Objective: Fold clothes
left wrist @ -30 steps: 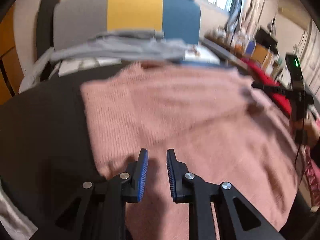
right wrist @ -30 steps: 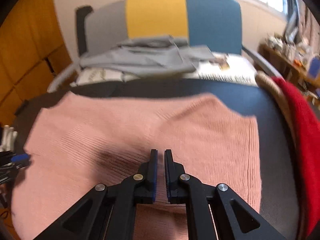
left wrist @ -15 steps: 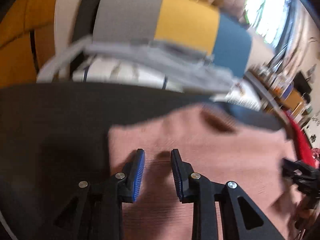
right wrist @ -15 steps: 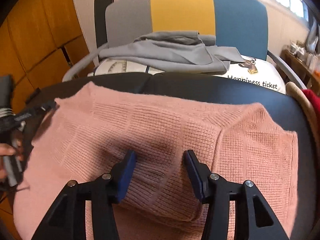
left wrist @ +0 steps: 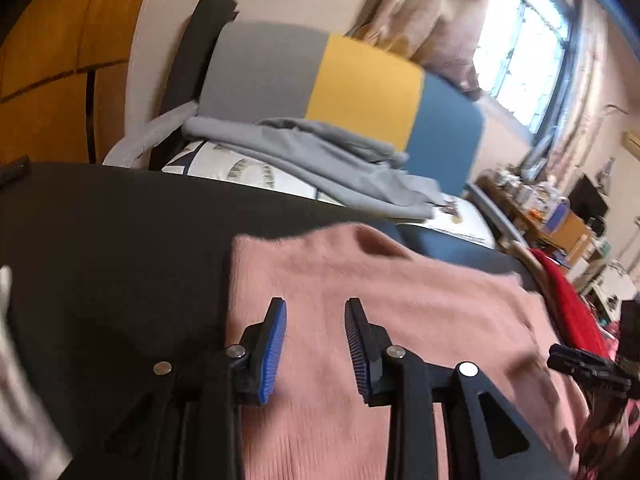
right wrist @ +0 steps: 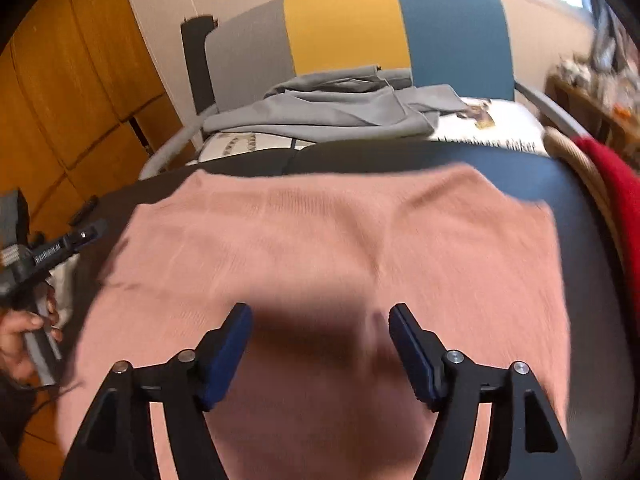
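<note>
From the left wrist camera, the left gripper [left wrist: 315, 312] hangs over the pink sweater [left wrist: 400, 320] with its blue-padded jaws spread apart and nothing between them. The sweater lies on a dark table [left wrist: 112, 240], and this view catches its left edge, where the knit stops and bare dark surface runs off to the side. Past the table stands a chair [left wrist: 360, 92] with a grey, yellow and blue back, and grey clothes [left wrist: 320, 156] are heaped on its seat over a white printed cushion [left wrist: 256, 172]. Only this camera takes in the bright window [left wrist: 524, 40] with its curtains [left wrist: 408, 12] and the cluttered shelves along the far right wall. A red garment [left wrist: 568, 300] lies beside the sweater's right side, and the black tip of the other tool pokes in at the right edge.

The right wrist camera sits more squarely over the sweater [right wrist: 340, 248] and shows its whole far edge and both sides, spread flat across the table [right wrist: 520, 176]. The right gripper [right wrist: 320, 316] is splayed wide open above the near part of the knit, a dark shadow between its fingers. This view alone shows the orange wooden cabinets [right wrist: 60, 100] on the left and the person's left hand [right wrist: 24, 340] wrapped around the left tool's handle. The red garment [right wrist: 612, 184] and the chair [right wrist: 348, 28] appear here too.
</note>
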Demonstrator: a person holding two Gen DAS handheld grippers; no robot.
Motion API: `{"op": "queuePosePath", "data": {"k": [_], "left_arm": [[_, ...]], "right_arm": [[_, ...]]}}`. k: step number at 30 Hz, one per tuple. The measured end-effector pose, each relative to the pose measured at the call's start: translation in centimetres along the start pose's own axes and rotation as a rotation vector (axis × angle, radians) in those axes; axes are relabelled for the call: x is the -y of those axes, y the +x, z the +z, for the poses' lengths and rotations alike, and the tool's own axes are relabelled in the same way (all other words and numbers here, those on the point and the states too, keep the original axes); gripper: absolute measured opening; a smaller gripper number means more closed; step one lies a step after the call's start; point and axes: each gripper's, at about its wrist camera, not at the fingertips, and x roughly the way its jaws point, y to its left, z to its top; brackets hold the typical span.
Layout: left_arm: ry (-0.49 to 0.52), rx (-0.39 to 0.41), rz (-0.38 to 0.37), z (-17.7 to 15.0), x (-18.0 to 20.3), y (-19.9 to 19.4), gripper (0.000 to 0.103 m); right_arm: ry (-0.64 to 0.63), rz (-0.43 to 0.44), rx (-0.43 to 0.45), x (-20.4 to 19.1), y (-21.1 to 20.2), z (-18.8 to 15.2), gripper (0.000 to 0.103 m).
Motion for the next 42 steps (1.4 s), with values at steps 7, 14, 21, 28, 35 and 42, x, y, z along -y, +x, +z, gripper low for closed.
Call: {"op": "queuePosePath", "data": {"k": [7,14,21,28,35,42], "left_arm": [[-0.003,-0.045,0.035,-7.9,-0.9,-8.1,0.034],[-0.085,-0.072,0.071,-13.6,-2.6,-12.9,0.036],[-0.03,-0.186,0.026,-16.9,-1.2,-12.5,0.039],[0.019,-0.211,0.025,-18.5,-0.7,-13.8,0.04],[0.019,-0.222,0.033,-19.4,-1.4,-14.5,0.042],[0.056,-0.296,-0.021,-20.2,0.2,-13.8,0.044]], "right_arm": [[0.245,0.044,-0.026,7.0,-9.9,-9.9,0.084],[0.567,0.229,-0.008,13.5,-15.5,-19.5,0.092],[0.65,0.542,-0.021,13.2,-14.2,-22.0,0.098],[0.584,0.562,-0.05,10.9,-13.1,-21.9,0.103],[0.497,0.452,-0.027,8.6,-13.1,-21.8,0.103],[0.471,0.394,0.041,8.2,-13.7,-22.4,0.103]]}}
